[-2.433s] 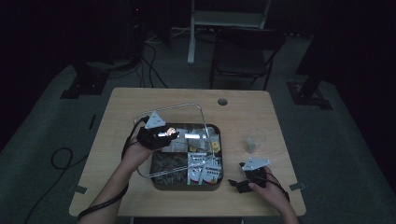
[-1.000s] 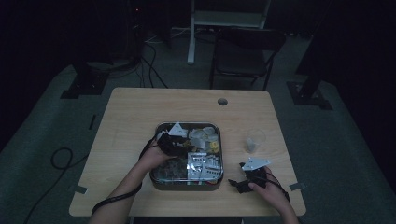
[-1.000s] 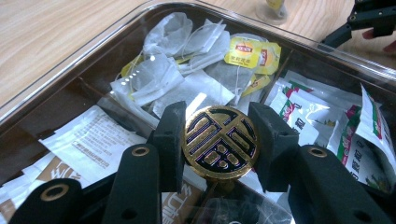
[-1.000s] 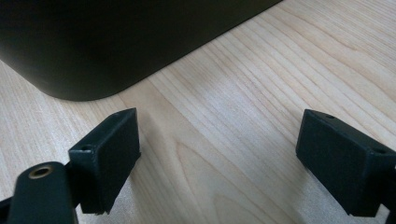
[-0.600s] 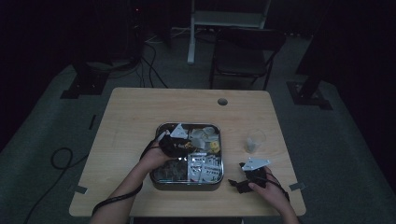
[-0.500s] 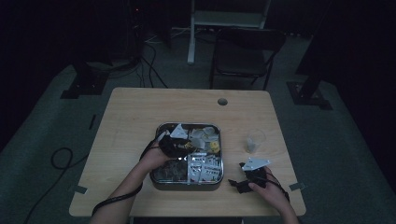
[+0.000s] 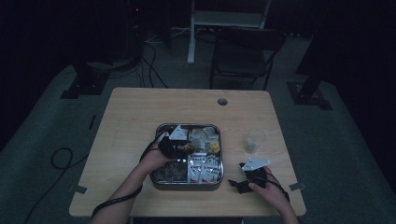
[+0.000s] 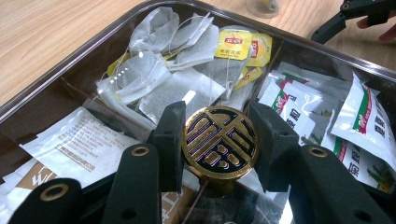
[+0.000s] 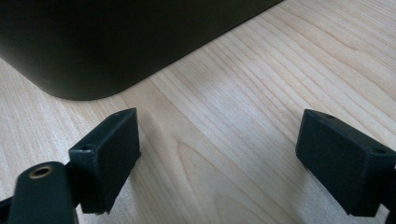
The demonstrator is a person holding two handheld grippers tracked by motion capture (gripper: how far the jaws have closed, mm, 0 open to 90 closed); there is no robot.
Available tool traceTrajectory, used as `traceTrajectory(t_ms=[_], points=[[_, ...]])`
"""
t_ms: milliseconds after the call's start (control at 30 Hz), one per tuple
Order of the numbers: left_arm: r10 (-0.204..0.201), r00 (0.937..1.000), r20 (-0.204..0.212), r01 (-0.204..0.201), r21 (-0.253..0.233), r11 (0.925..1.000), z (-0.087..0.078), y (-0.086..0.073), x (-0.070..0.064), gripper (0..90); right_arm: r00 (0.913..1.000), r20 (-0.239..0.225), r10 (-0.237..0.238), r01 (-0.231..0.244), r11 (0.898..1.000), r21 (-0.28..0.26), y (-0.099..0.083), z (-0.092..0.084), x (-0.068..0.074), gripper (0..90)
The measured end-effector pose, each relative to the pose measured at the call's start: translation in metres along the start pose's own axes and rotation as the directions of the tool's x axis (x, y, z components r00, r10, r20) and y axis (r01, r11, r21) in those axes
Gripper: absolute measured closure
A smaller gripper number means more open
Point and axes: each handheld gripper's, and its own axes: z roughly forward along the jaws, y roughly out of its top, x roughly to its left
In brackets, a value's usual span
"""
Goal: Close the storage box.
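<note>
A dark metal box (image 7: pixel 161 135) with compartments of tea bags (image 8: pixel 159 74) and sachets (image 8: pixel 369 116) sits mid-table. A round gold knob with a dark pattern (image 8: pixel 219 142) stands on a short stem over the box's middle. My left gripper (image 8: pixel 219 135) is shut on it, one pad on each side; it hovers over the box's left half (image 7: pixel 180 145). My right gripper (image 7: pixel 238 184) rests on the table by the box's near right corner, open with bare wood between its fingers (image 9: pixel 219 154). The box's dark wall (image 9: pixel 116 42) lies just ahead of it.
A small clear cup (image 7: pixel 255 140) stands on the table to the right of the box. A round hole (image 7: pixel 222 101) is near the table's far edge. A dark chair (image 7: pixel 243 51) stands beyond the table. Cables trail off the left side.
Since the earliest frame my left hand moved from the box's far left corner to over its middle, where it now stays. The right hand has not moved.
</note>
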Motion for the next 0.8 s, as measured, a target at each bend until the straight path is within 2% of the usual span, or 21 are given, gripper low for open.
traceTrajectory(t_ms=[100, 133, 200, 233, 300, 400, 433, 500, 533, 633, 733, 800], points=[[-0.008, 1.0000, 0.003, 0.008, -0.008, 0.9999, 0.000, -0.001, 0.000, 59.6, 1.0000, 0.000, -0.001, 0.001, 1.000, -0.001, 0.000, 0.000, 0.000, 13.3], [-0.031, 0.9992, 0.025, 0.031, -0.009, 0.9995, 0.000, -0.001, 0.001, 56.9, 1.0000, 0.000, 0.000, 0.000, 1.000, 0.000, 0.000, 0.000, 0.000, 13.3], [-0.038, 0.9990, 0.026, 0.038, -0.019, 0.9991, -0.001, -0.001, 0.002, 43.9, 1.0000, 0.000, 0.000, 0.000, 1.000, 0.000, 0.000, 0.000, 0.000, 13.3], [-0.043, 0.9988, 0.023, 0.043, -0.026, 0.9987, -0.003, 0.000, 0.002, 43.9, 1.0000, 0.000, 0.000, 0.000, 1.000, 0.000, 0.000, 0.000, 0.000, 13.3], [-0.049, 0.9981, 0.035, 0.050, -0.027, 0.9984, -0.005, 0.000, 0.004, 33.3, 1.0000, 0.000, -0.002, 0.002, 1.000, 0.000, 0.000, 0.000, 0.000, 13.3], [-0.072, 0.9971, 0.026, 0.073, -0.032, 0.9968, -0.008, -0.001, 0.007, 27.9, 1.0000, 0.000, -0.001, 0.001, 1.000, 0.000, 0.000, 0.000, 0.000, 13.3], [-0.089, 0.9960, 0.008, 0.089, -0.037, 0.9954, -0.009, -0.002, 0.009, 27.4, 1.0000, 0.000, -0.002, 0.002, 1.000, 0.000, 0.000, 0.000, 0.000, 13.3], [-0.095, 0.9955, 0.001, 0.095, -0.038, 0.9947, -0.009, -0.003, 0.009, 24.6, 1.0000, 0.000, -0.002, 0.002, 1.000, 0.000, 0.000, 0.000, 0.000, 13.3], [-0.103, 0.9947, 0.004, 0.103, -0.035, 0.9941, -0.010, -0.004, 0.010, 19.9, 1.0000, 0.000, -0.002, 0.002, 1.000, 0.000, 0.000, 0.000, 0.000, 13.3], [-0.106, 0.9943, 0.001, 0.106, -0.038, 0.9936, -0.012, -0.005, 0.010, 19.5, 1.0000, 0.000, -0.001, 0.001, 1.000, 0.000, 0.000, 0.000, 0.000, 13.3], [-0.133, 0.9911, -0.004, 0.133, -0.047, 0.9901, -0.015, -0.005, 0.011, 16.5, 1.0000, 0.000, -0.002, 0.002, 1.000, 0.000, 0.000, 0.000, 0.000, 13.3], [-0.149, 0.9889, -0.008, 0.148, -0.051, 0.9877, -0.018, -0.005, 0.012, 10.7, 1.0000, 0.000, -0.002, 0.002, 1.000, 0.000, 0.000, 0.000, 0.000, 13.3]])
